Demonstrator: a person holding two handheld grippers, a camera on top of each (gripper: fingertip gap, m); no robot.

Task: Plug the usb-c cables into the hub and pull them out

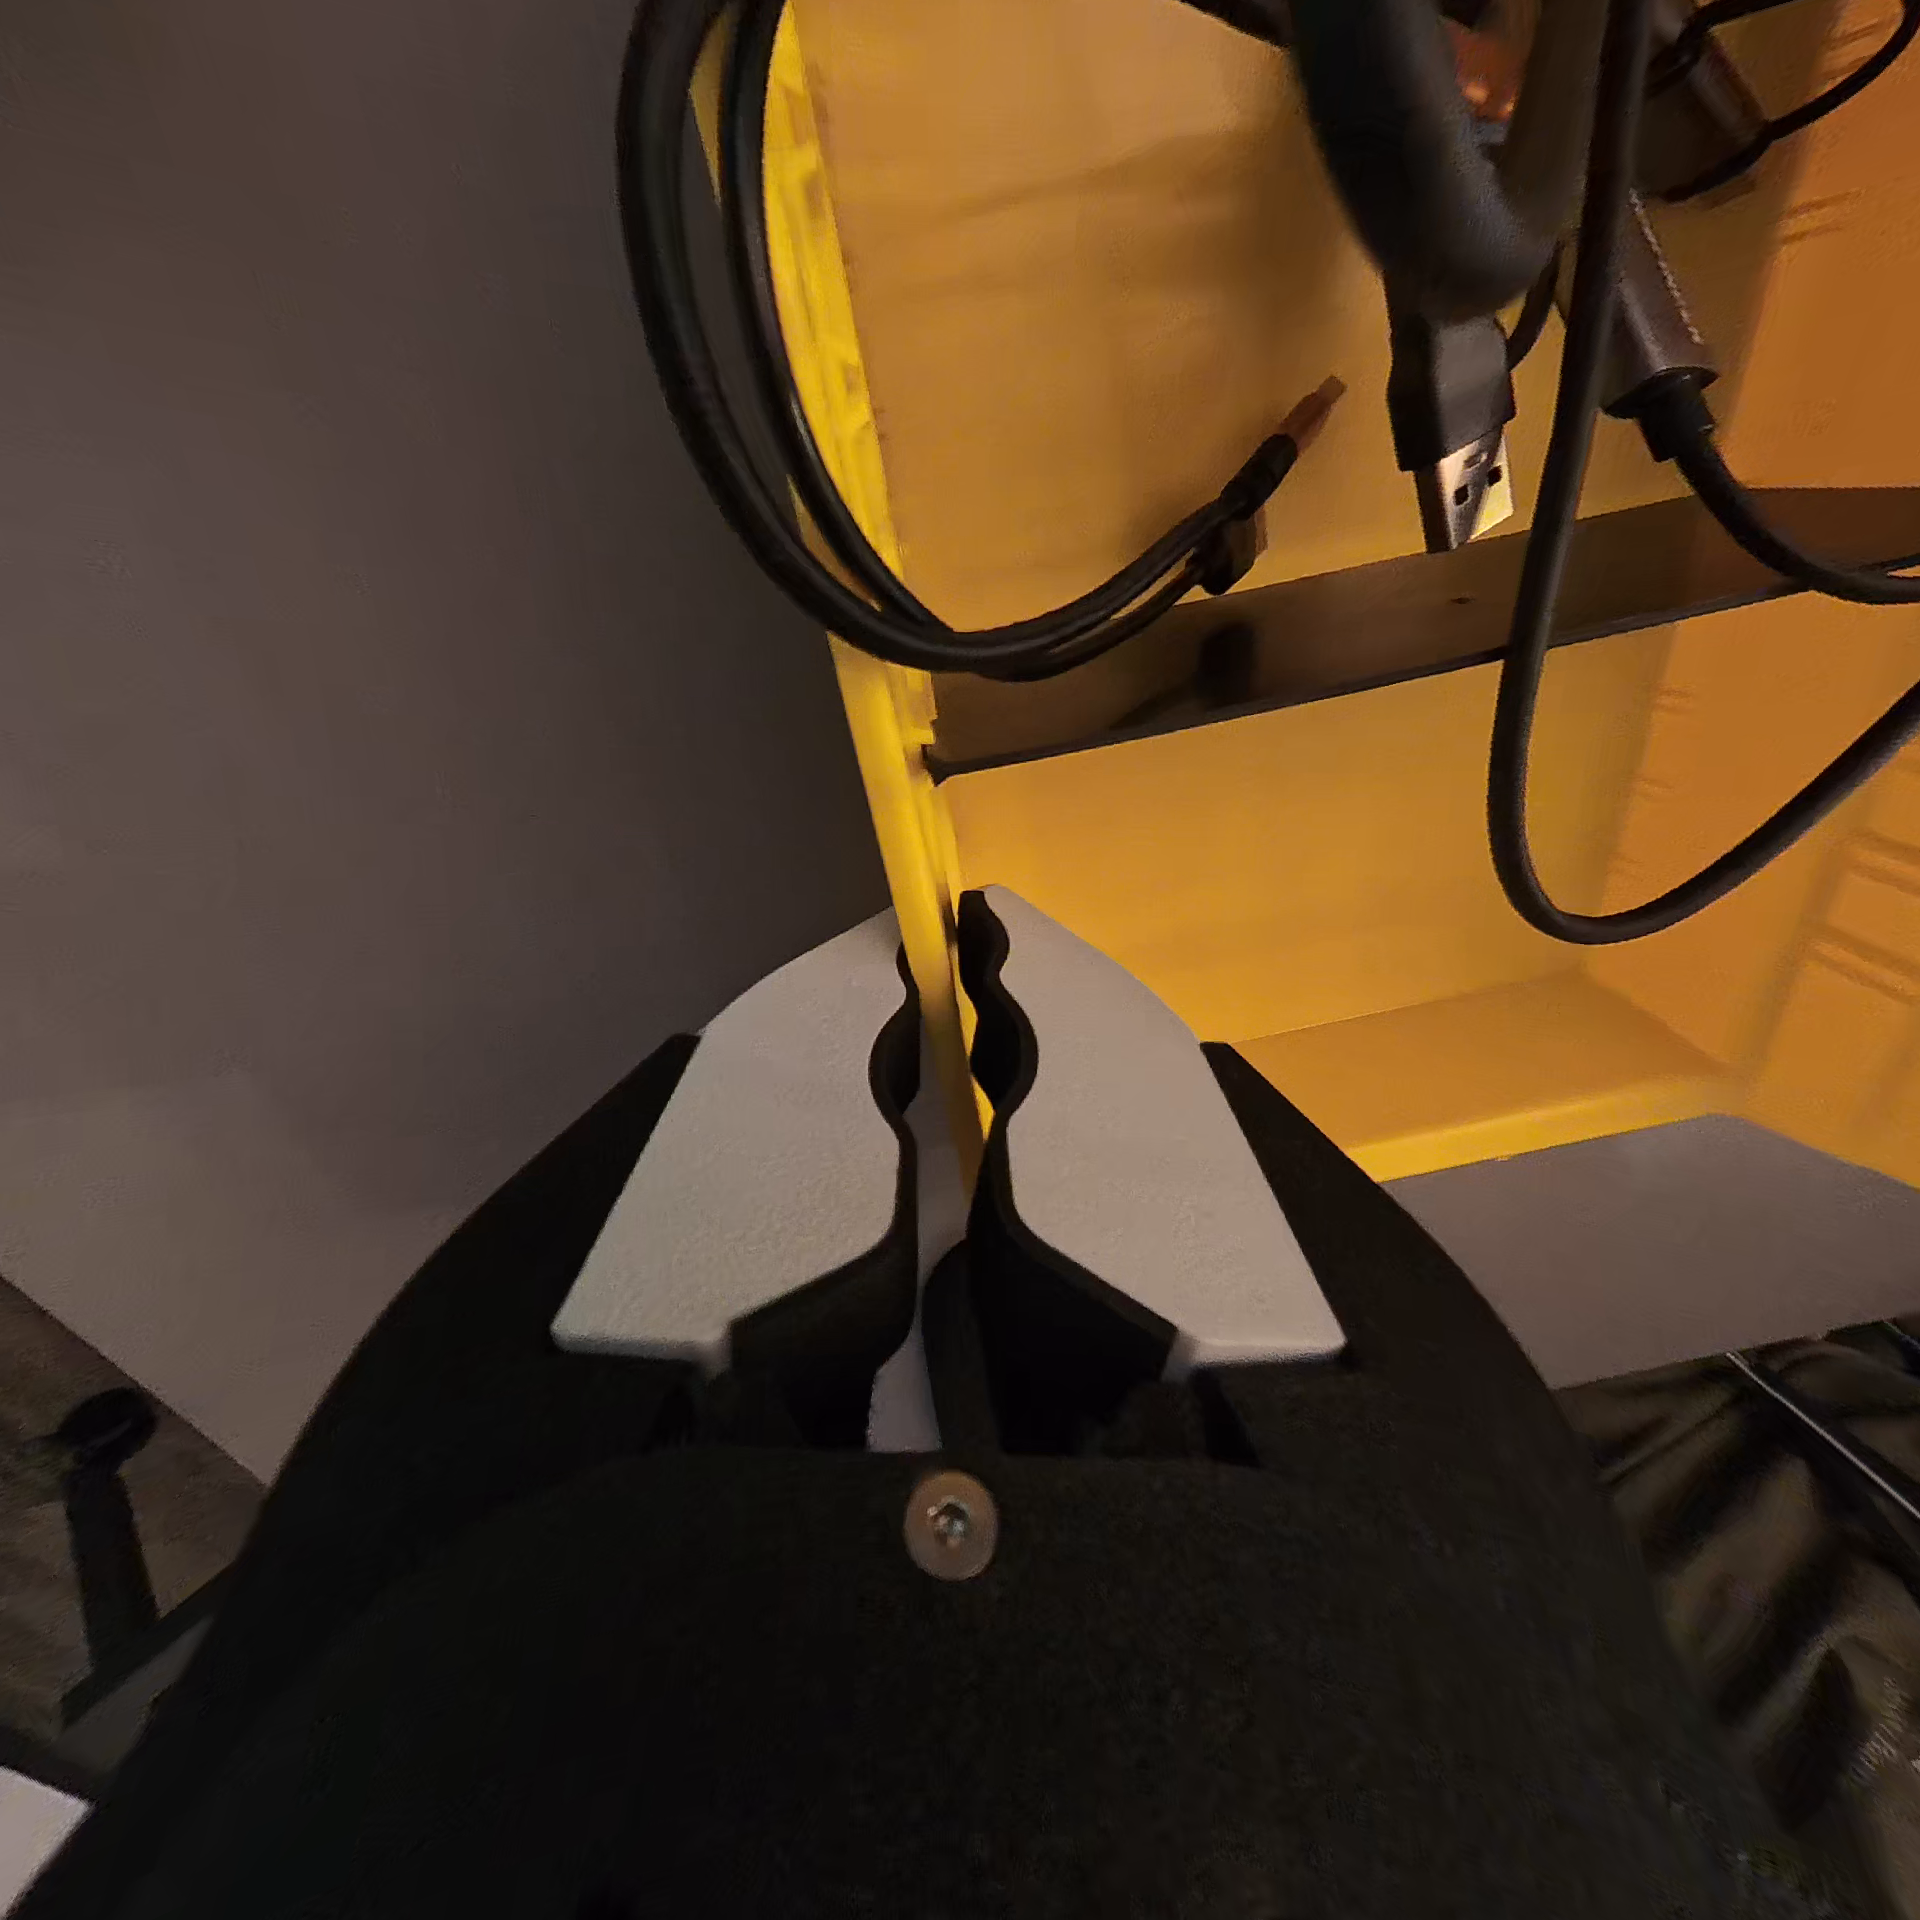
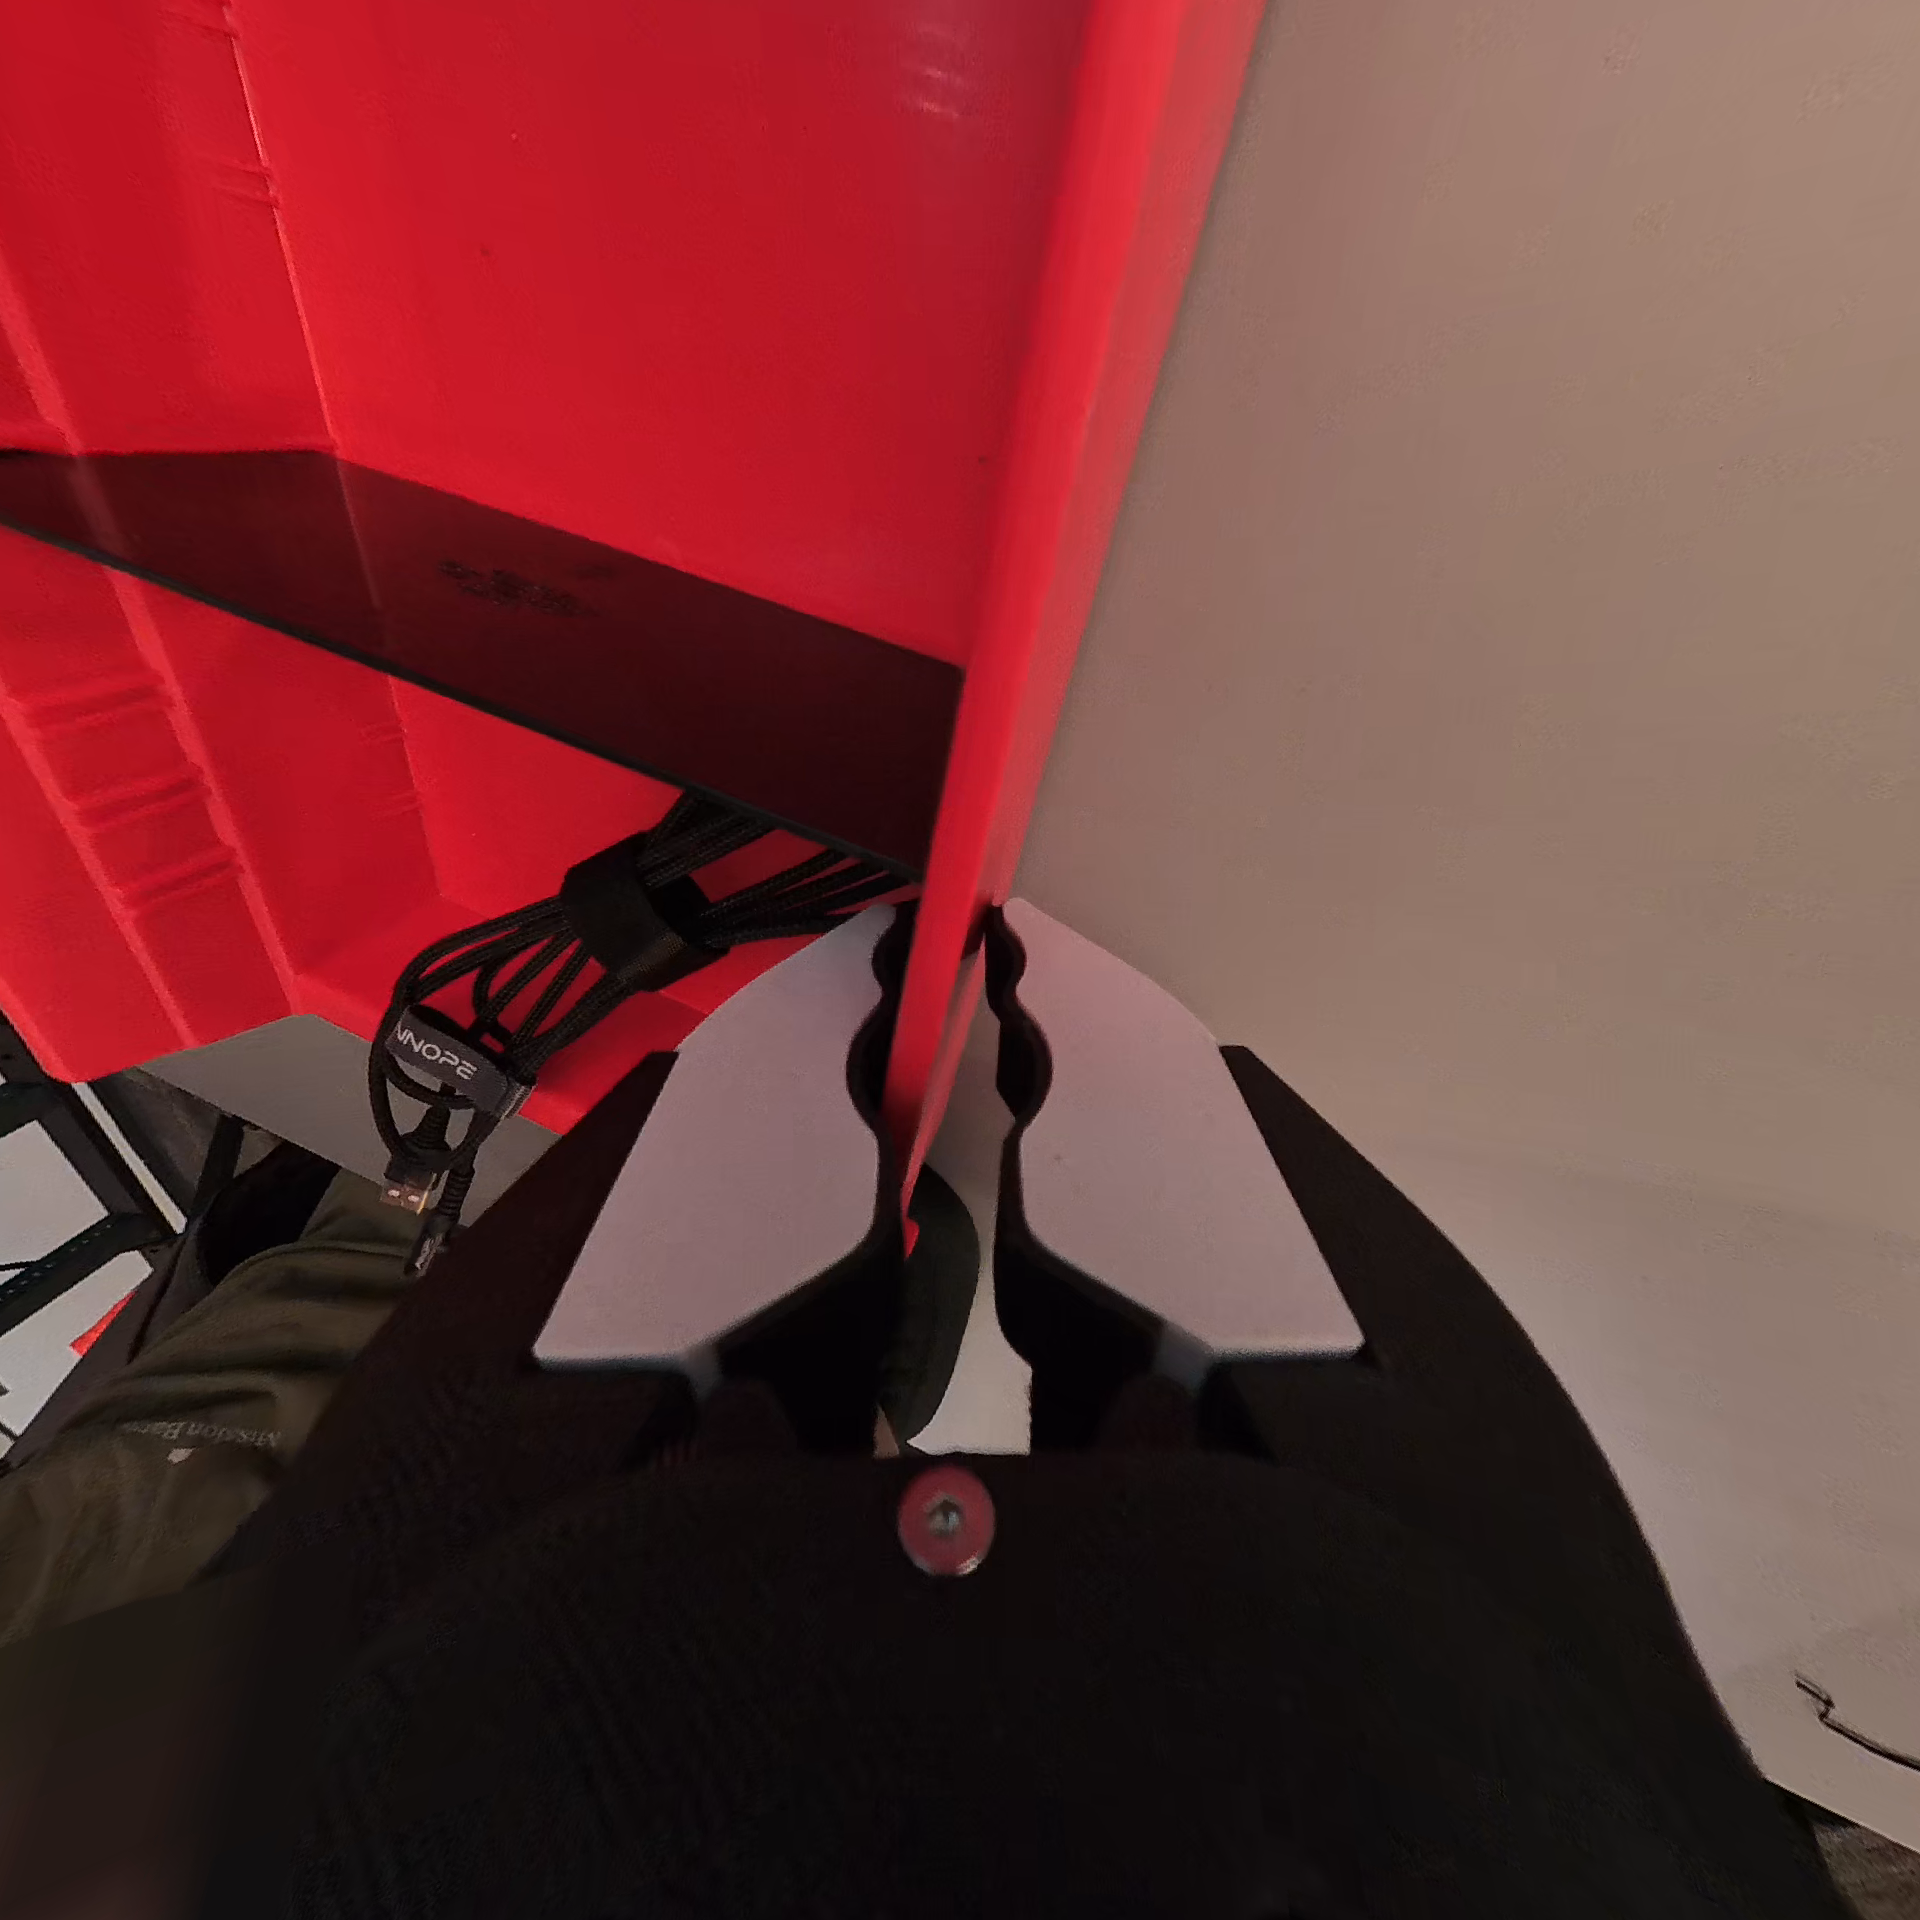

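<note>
Pinching bin walls: left hand-held gripper [image 1: 940,935] yellow bin [image 1: 1195,883], right hand-held gripper [image 2: 940,935] red bin [image 2: 644,312]; lettered cable strap [image 2: 442,1065].

My left gripper [image 1: 940,940] straddles the side wall of the yellow bin [image 1: 1143,883], whose near compartment lies open up to a dark divider [image 1: 1351,665]; beyond it, dangling black cables [image 1: 748,436] and a USB plug [image 1: 1455,457] crowd the way. My right gripper [image 2: 940,935] straddles the red bin [image 2: 644,312] wall. A bundled black cable [image 2: 623,925] fills the near compartment under a dark divider [image 2: 540,613], with clear room behind.
</note>
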